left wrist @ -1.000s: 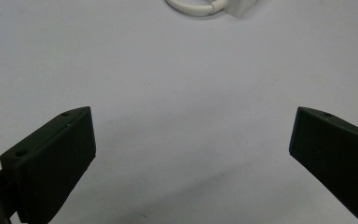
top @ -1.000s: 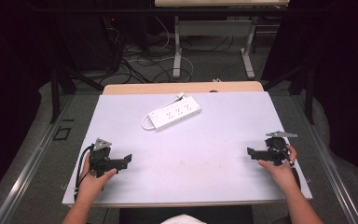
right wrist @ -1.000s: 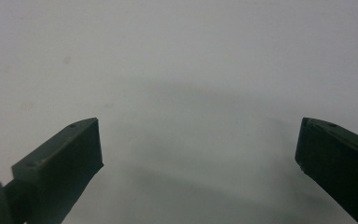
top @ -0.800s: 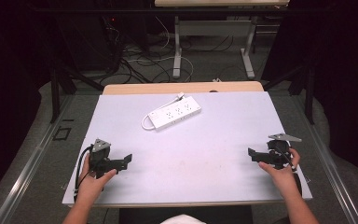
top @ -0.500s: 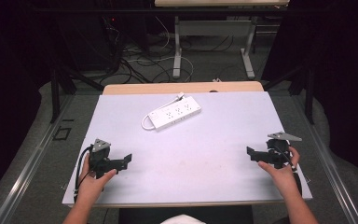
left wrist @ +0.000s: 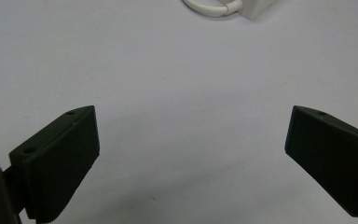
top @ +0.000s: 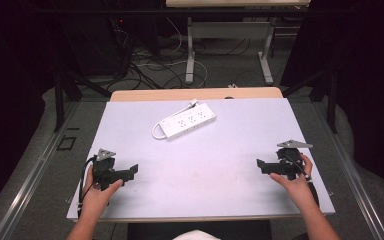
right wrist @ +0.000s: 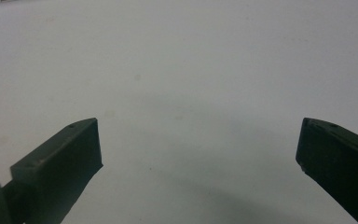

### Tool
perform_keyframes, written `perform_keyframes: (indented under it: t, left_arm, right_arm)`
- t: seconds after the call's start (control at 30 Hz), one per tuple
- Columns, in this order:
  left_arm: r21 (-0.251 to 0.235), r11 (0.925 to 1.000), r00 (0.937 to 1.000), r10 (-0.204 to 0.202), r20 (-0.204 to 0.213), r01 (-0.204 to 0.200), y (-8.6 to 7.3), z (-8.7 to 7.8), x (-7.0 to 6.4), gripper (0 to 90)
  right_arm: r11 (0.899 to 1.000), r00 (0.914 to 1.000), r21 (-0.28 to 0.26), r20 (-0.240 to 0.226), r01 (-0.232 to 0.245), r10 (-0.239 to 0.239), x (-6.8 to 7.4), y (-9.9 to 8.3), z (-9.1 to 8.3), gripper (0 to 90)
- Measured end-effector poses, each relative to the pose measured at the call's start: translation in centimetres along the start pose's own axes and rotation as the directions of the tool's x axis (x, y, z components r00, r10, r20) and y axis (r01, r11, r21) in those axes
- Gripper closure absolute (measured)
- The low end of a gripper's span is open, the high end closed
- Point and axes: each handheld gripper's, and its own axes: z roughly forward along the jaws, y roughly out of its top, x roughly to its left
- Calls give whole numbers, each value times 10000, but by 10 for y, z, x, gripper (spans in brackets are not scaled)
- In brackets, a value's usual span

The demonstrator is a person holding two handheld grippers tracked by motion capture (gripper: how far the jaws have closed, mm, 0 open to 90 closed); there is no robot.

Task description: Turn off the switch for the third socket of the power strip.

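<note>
A white power strip [top: 188, 121] with its looped white cord lies on the far middle of the white table [top: 205, 165]; its corner and cord [left wrist: 214, 8] show at the top of the left gripper view. My left gripper [top: 132, 171] rests near the front left, held by a hand, and stands open with bare tabletop between the jaws [left wrist: 191, 130]. Near the front right, my right gripper [top: 260, 165] is also open and empty [right wrist: 198, 140], lifted slightly above the table.
A wooden tabletop edge [top: 195, 94] shows behind the white surface. Beyond it are metal table legs [top: 190, 50] and tangled cables [top: 145, 65] on the floor. Dark curtains close in both sides.
The right gripper has shifted slightly toward the person and inward, then steadied. The left gripper and power strip have not moved.
</note>
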Motion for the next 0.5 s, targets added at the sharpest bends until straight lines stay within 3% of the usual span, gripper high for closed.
perform_keyframes:
  t: [0.23, 0.5]
  left_arm:
    - [-31, 10000, 10000, 41, 31, -40, 0, 0, 0, 28]
    - [-43, 10000, 10000, 42, 44, -42, 0, 0, 0, 13]
  right_arm:
    - [9992, 9992, 125, -130, 390, -389, 6, 6, 4, 0]
    - [9985, 9985, 238, -245, 492, -486, 11, 14, 3, 0]
